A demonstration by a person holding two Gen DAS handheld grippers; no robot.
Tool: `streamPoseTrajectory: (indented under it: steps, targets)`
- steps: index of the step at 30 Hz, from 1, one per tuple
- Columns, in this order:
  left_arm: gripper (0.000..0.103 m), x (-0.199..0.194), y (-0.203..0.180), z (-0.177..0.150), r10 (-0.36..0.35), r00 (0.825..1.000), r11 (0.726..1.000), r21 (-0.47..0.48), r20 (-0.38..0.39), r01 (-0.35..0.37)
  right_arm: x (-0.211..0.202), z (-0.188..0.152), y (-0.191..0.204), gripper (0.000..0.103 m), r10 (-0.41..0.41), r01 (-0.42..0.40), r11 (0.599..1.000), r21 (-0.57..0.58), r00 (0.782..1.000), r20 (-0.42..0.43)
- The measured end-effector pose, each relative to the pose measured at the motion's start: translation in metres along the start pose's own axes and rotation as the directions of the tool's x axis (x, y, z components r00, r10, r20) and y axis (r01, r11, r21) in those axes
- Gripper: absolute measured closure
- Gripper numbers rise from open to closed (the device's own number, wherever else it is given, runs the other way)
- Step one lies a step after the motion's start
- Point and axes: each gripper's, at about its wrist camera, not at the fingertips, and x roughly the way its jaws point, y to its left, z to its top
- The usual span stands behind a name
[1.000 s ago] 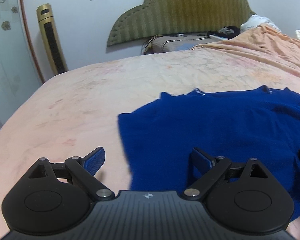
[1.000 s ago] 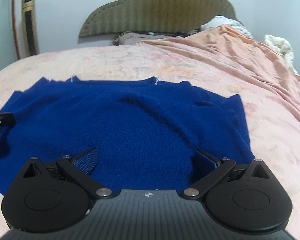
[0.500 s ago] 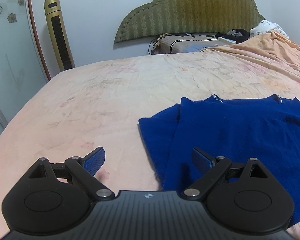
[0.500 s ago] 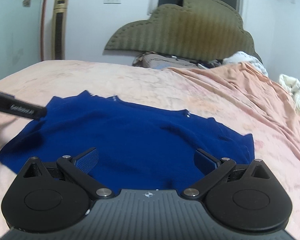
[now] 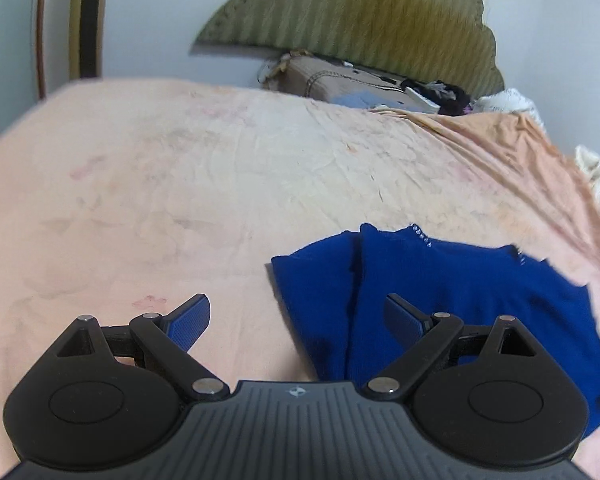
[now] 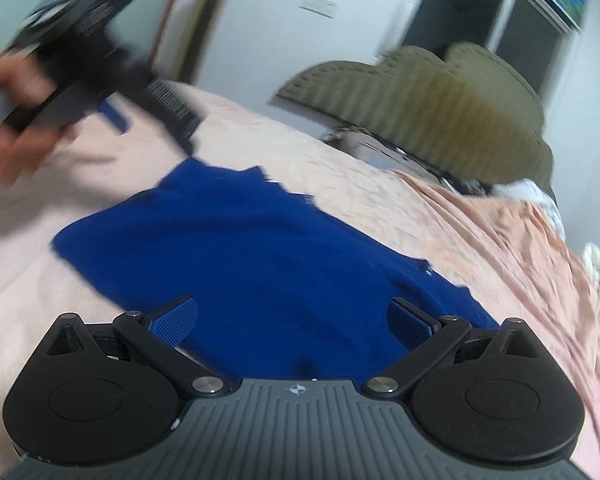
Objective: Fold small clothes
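Note:
A dark blue knit garment (image 5: 452,296) lies flat on the peach bedsheet (image 5: 180,184), with one side folded over along a vertical crease. My left gripper (image 5: 298,314) is open and empty, raised above the garment's left edge. My right gripper (image 6: 292,316) is open and empty, raised over the garment (image 6: 260,252) near its front edge. In the right wrist view the left gripper (image 6: 100,64) shows blurred at the upper left, held by a hand above the bed.
An olive padded headboard (image 5: 364,28) stands at the far end with a pillow and clutter (image 5: 360,84) below it. A rumpled peach blanket (image 5: 540,152) lies at the right. A gold tower fan (image 5: 86,20) stands by the wall at left.
Both grippers have lifted up and back from the garment, still open. The left gripper has risen high to the left; the right view has tilted. The garment lies still.

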Motion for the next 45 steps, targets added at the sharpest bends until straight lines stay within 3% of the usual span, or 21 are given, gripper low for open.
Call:
streamPoseTrajectory:
  steps: [5,9,21,25,32,36,43,44,45]
  targets:
    - [0.009,0.022,0.008,0.003,-0.122,0.989,0.992,-0.047,-0.081,0.119,-0.001,-0.003,0.041,0.001,0.017,-0.016,0.992,-0.129,1.0,0.003]
    - [0.009,0.041,-0.002,0.002,-0.139,0.982,0.99,-0.03,-0.125,0.136,0.002,-0.003,0.056,0.002,0.027,-0.027,0.987,-0.16,1.0,-0.002]
    - [0.009,0.069,-0.021,0.005,-0.076,0.988,0.997,0.001,-0.137,0.077,0.009,0.002,0.079,0.005,0.052,-0.047,0.976,-0.213,0.998,0.017]
    - [0.009,0.074,-0.024,0.009,-0.074,0.987,0.997,0.009,-0.142,0.075,0.016,0.006,0.095,0.005,0.015,0.004,0.962,-0.273,0.998,0.064]
    - [0.009,0.082,-0.036,0.011,-0.04,0.99,0.997,0.06,-0.138,0.049,0.035,0.018,0.099,0.007,-0.017,0.036,0.967,-0.253,0.997,0.074]
    - [0.008,0.088,-0.044,0.012,-0.021,0.991,0.994,0.1,-0.132,0.034,0.043,0.022,0.098,0.014,-0.019,0.037,0.969,-0.246,0.997,0.077]
    - [0.009,0.098,-0.054,0.014,0.01,0.994,0.991,0.135,-0.108,0.005,0.052,0.024,0.099,0.044,0.007,0.013,0.964,-0.265,0.997,0.075]
    - [0.011,0.098,-0.055,0.015,0.016,0.994,0.991,0.134,-0.104,-0.002,0.053,0.025,0.1,0.046,0.009,0.012,0.962,-0.271,0.997,0.074]
    - [0.023,0.099,-0.057,0.015,0.025,0.995,0.99,0.138,-0.097,-0.011,0.054,0.025,0.101,0.054,0.01,0.011,0.96,-0.28,0.997,0.075]
